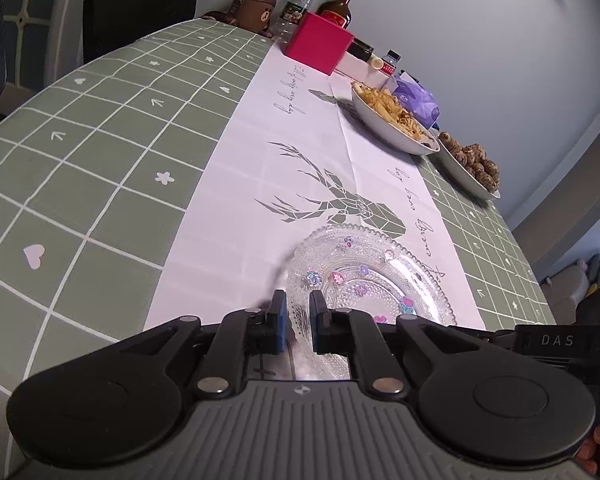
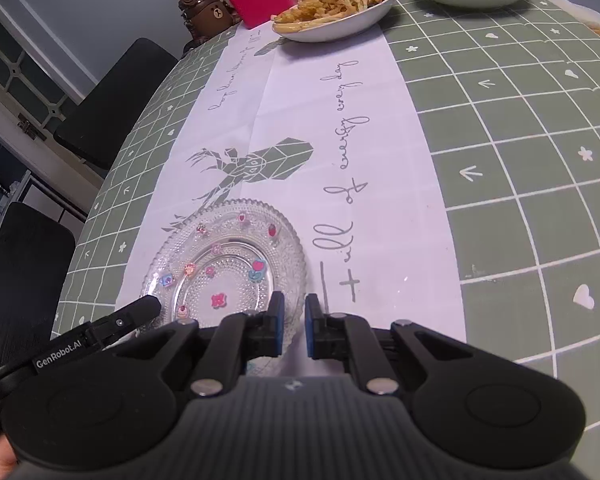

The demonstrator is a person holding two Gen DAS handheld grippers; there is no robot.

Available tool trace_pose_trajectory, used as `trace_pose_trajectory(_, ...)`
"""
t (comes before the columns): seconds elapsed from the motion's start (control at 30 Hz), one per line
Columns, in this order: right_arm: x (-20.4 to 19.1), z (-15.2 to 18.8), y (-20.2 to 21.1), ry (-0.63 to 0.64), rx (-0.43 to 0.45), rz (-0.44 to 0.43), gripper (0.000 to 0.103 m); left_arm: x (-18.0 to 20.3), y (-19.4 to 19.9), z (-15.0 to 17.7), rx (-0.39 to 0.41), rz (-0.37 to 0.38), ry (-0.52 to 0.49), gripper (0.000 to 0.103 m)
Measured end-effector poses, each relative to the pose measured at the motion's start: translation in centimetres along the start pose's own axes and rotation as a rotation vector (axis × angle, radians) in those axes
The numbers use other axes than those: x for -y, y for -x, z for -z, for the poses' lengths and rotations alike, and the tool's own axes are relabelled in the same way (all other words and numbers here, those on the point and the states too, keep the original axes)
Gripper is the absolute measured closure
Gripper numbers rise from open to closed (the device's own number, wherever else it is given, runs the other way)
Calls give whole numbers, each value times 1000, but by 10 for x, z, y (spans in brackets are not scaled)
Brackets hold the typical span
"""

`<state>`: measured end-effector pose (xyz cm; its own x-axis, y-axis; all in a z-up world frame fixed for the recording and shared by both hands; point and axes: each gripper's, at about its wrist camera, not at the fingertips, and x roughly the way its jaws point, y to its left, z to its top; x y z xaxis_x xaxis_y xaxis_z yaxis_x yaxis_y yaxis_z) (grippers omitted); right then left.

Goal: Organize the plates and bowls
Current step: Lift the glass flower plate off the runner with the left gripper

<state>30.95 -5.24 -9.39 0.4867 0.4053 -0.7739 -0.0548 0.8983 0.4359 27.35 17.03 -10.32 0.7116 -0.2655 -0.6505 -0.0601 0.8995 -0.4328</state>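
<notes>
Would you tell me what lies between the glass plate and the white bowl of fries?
Only bare runner with a printed deer, between glass plate and bowl; the right wrist view shows it.

A glass plate (image 1: 364,280) lies on the table runner (image 1: 260,168) at the near end of the table (image 1: 100,160), partly over a printed deer figure (image 1: 340,208). The left gripper (image 1: 298,320) grips the plate's near-left rim, with the rim between the pads; the right gripper (image 2: 291,324) grips its near-right rim likewise. Farther along the runner sits a bowl of fried food (image 1: 392,120). To the right of that bowl, off the runner, stands a bowl of round pastries (image 1: 472,164). At the far end stand a box (image 1: 320,42), bottles (image 1: 296,4) behind it, and a bear-shaped flask (image 1: 258,0) to its left. Two chairs (image 2: 112,104) stand along the table's left side.
</notes>
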Motion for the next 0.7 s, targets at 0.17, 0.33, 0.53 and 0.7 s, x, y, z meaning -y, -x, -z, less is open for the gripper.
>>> trace_pose_trajectory(0.17,1,1,4,9,2,3,96,1,2,1,-3,9,-18,92)
trace_pose_trajectory(0.33,5,1,15,12,5,-2,95,9,5,0,-14,32,-21,92)
trace_pose_trajectory(0.53,24,5,38,-11,19,6,96,31,10,6,-31,64,-55,92)
trace_pose_trajectory(0.7,43,10,71,-38,52,-27,96,60,28,9,-25,93,-99,91)
